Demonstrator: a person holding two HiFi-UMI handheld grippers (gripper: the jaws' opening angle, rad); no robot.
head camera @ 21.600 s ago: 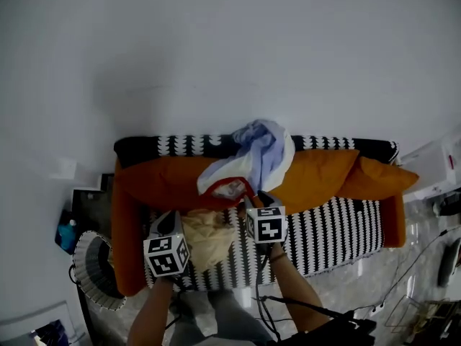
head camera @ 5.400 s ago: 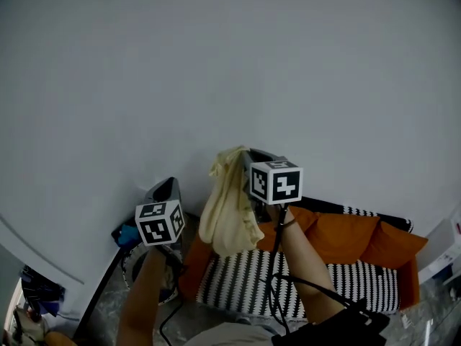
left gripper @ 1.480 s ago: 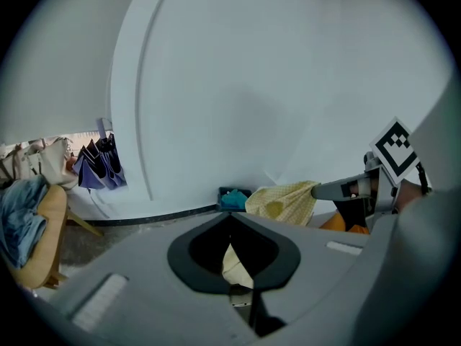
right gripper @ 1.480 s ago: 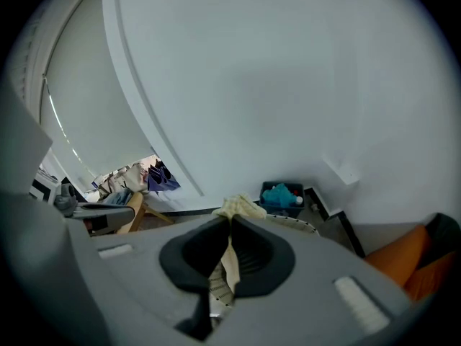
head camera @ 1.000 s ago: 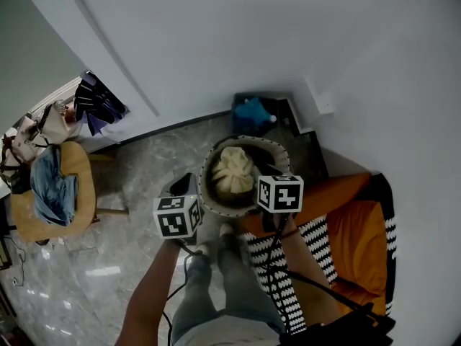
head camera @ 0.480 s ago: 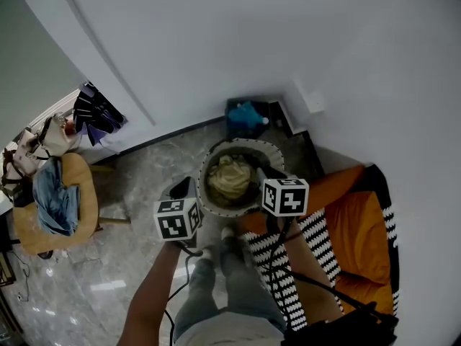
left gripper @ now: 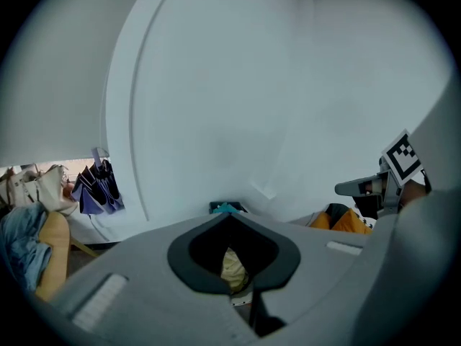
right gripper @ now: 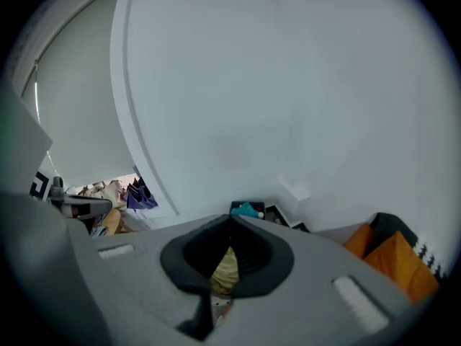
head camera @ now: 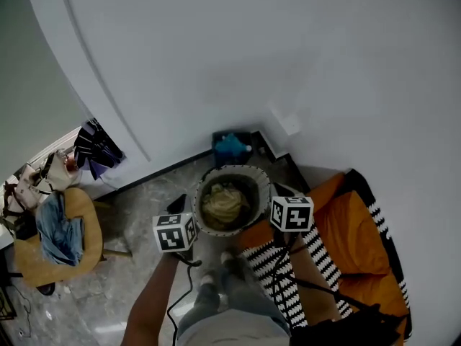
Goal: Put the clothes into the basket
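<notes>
- The head view looks steeply down from above the person onto the basket (head camera: 232, 168); white wall (head camera: 252, 63) fills its upper half.
- The left gripper view looks along its own jaws, slanting down at the wall's foot.
- The right gripper view faces likewise, from just beside it.
- All three share the yellow cloth (head camera: 223, 204) in the basket, the blue object (head camera: 229, 148) at the wall and the orange sofa (head camera: 353, 229).

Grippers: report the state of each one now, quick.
Left gripper: closed, holding nothing.
Right gripper: just closed, holding nothing.
</notes>
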